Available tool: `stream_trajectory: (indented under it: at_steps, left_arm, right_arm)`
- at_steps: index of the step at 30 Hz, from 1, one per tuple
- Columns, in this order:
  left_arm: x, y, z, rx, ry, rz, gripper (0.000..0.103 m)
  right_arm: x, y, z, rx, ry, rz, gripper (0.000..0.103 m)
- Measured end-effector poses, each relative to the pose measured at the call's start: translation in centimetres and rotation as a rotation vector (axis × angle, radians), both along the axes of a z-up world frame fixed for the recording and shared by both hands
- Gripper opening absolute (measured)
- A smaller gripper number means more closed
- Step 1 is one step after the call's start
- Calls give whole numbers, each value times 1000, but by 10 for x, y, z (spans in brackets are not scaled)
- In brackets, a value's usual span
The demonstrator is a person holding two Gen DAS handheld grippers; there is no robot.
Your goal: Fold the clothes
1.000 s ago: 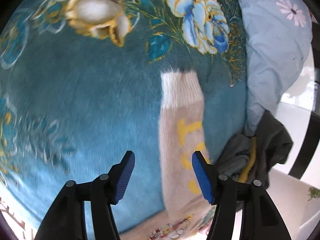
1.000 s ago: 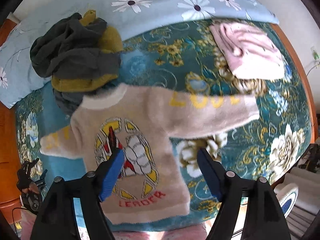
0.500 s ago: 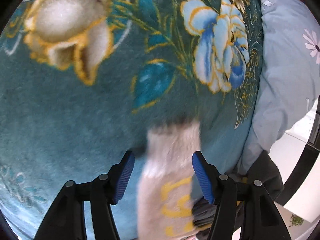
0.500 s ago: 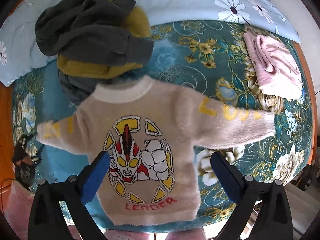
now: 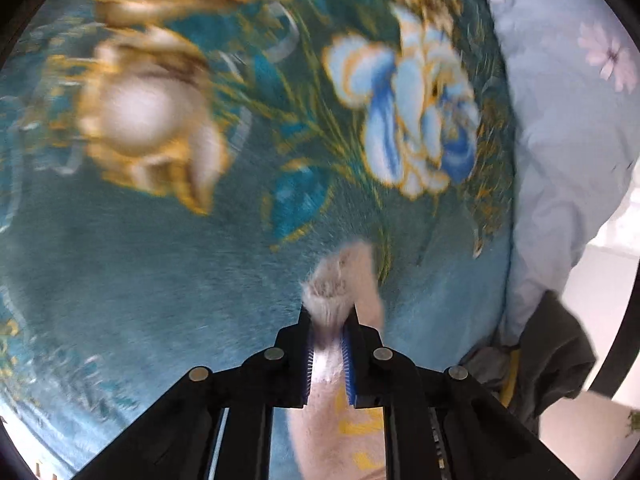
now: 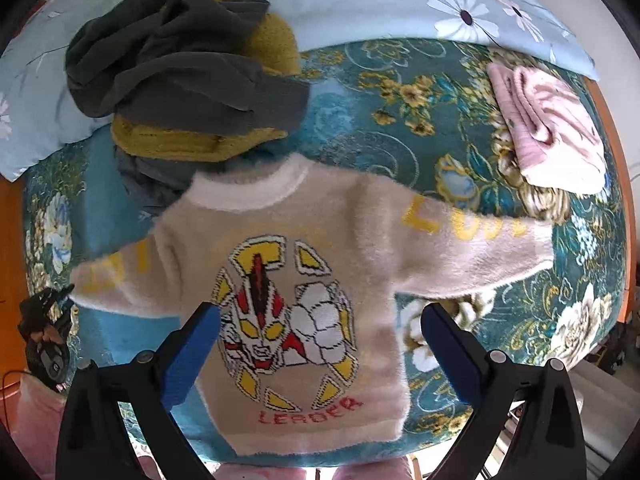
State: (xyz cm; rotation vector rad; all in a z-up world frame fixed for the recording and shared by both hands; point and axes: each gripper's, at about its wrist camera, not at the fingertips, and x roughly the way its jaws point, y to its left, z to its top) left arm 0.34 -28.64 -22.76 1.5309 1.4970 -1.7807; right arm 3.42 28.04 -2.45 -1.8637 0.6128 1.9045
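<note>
A fuzzy beige sweater (image 6: 320,248) with a hero graphic and red "LEADER" lies face up, spread on the teal floral blanket (image 6: 400,120). My left gripper (image 5: 327,326) is shut on the cuff of the sweater's left sleeve (image 5: 340,280), just above the blanket (image 5: 160,260). It also shows at the far left of the right wrist view (image 6: 48,312). My right gripper (image 6: 320,324) is open and empty, hovering above the sweater's lower body. The right sleeve (image 6: 480,240) stretches out to the right.
A heap of dark grey and mustard clothes (image 6: 188,72) lies behind the sweater's collar, and shows in the left wrist view (image 5: 552,360). A folded pink garment (image 6: 548,128) sits at the right. A light blue daisy pillow (image 6: 400,4) lines the far edge.
My left gripper moved onto the sleeve cuff and shut on it. My right gripper opened wider and came closer over the sweater's body.
</note>
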Motion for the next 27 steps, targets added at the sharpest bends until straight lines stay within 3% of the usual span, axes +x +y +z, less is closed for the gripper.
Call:
stream_trajectory:
  at_steps: [3,7,13,16,19,27]
  left_arm:
    - [29,-16,18,-32,12,23,13]
    - [49,-15,36,-52,9,-19,13]
    - [28,31,118,-102,178,-169,12]
    - [12,81,168,-130,303,-312,12]
    - [7,142,202,-138,363,-434,12]
    - [16,333,221,-124,310,-717,12]
  right_arm:
    - [-4,-5,5,-19,41,8,100]
    - [0,-8,10,-47,94,14,100]
    - [32,7,23,-80,187,-40,100]
    - [60,27,28,-85,231,-102,100]
    - [97,54,23,-103,261,-181,100]
    - [212,146,-22,-186,275,-431,100]
